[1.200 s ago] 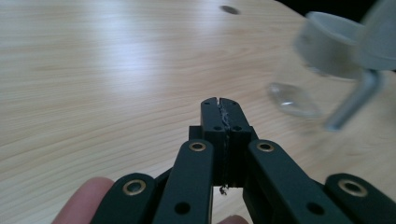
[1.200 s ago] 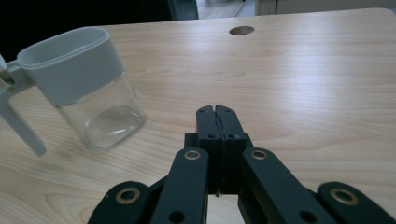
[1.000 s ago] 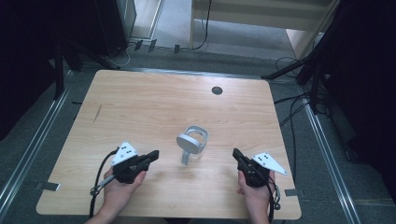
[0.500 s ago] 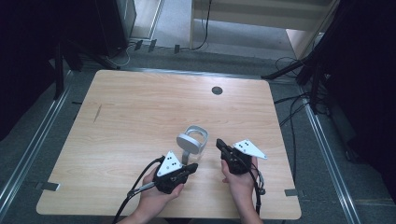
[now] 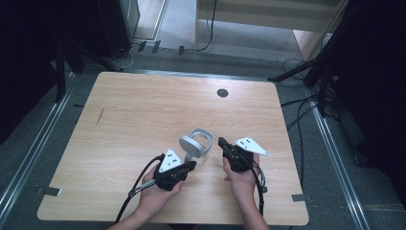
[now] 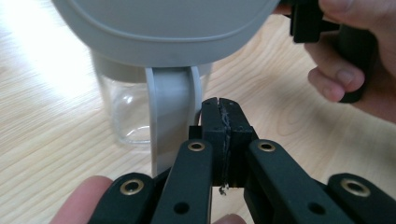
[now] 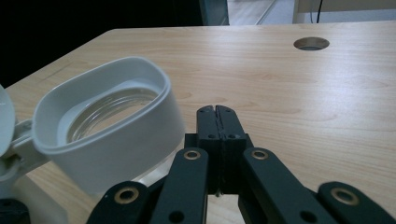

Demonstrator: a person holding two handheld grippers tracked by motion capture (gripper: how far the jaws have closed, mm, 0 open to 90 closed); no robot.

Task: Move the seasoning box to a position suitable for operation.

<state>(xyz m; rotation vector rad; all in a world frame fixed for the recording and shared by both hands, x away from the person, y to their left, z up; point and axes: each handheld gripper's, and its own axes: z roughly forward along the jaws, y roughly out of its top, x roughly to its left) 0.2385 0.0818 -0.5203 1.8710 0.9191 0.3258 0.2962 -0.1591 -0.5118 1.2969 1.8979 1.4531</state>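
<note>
Even overhead light on the table (image 5: 143, 120), dark surroundings, glare top-left in the left gripper view.

Left gripper (image 6: 220, 105), jaws pressed together, sits just beside the grey-lidded glass jar's handle (image 6: 172, 116); a hand (image 6: 359, 60) at two o'clock.

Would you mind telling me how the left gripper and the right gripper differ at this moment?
The left gripper sits at the jar's near-left side, close to its hinged lid; the right gripper sits at the jar's right side, beside its open collar. The left points to the right, the right away from the person. Both are shut and hold nothing.
</note>
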